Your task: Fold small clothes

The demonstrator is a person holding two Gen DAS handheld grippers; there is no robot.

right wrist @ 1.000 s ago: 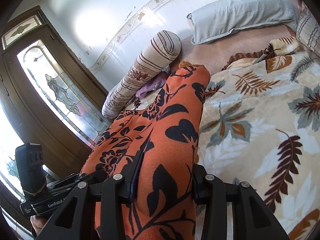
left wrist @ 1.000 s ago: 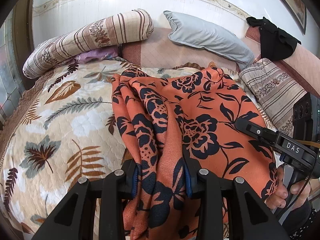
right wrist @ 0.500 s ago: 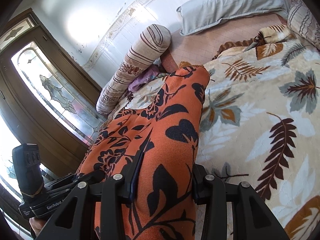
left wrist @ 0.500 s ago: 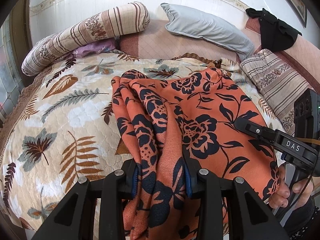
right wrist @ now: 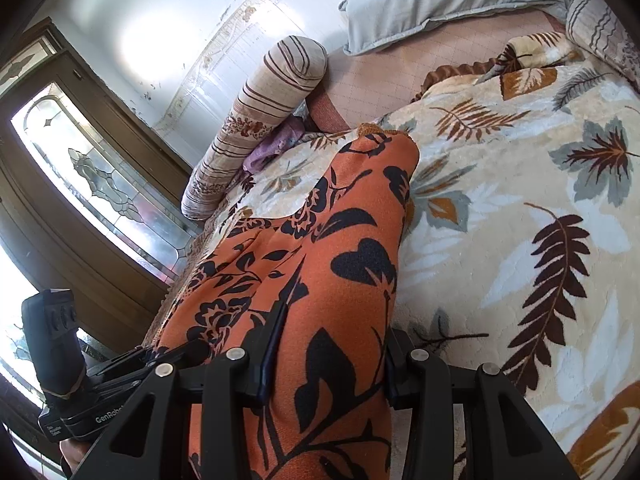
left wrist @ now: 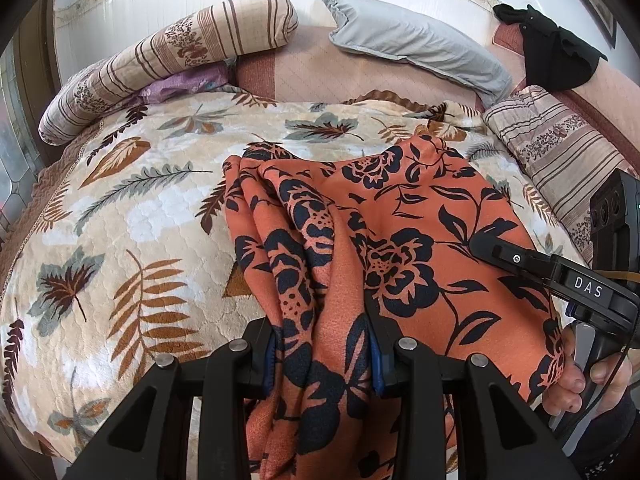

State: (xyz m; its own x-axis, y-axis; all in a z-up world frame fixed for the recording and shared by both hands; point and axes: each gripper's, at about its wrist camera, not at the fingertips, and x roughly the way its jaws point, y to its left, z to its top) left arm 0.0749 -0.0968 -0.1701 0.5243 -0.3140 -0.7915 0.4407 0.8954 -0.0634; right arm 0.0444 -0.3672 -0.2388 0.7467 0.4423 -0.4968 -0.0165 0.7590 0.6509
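A bedroom with a pale wall, a wooden door with patterned glass, and a bed [left wrist: 120, 208] under a cream quilt printed with brown and grey leaves. Along its head lie a striped bolster [left wrist: 168, 56], a grey pillow [left wrist: 416, 44] and a striped cushion [left wrist: 560, 160].

An orange garment with dark blue flowers [left wrist: 392, 216] is stretched between two hand-held tools. The left claw [left wrist: 320, 354] is clamped on a bunched, pleated edge of the cloth. The right claw [right wrist: 326, 360] is likewise closed on a thick fold of it. In the left view the right tool's black body shows at the right edge, with the person's fingers [left wrist: 572, 384] wrapped round its handle.

The step in hand looks like laying the garment down on the quilt before folding. Its far end already touches the bed while the near end is held up. Next, both claws would need to sink together and keep the cloth taut, so that it lands flat.

Compared with a second ago, more quilt shows beyond the garment's far edge, and the cloth sits lower against the bed. Both grips look unchanged.
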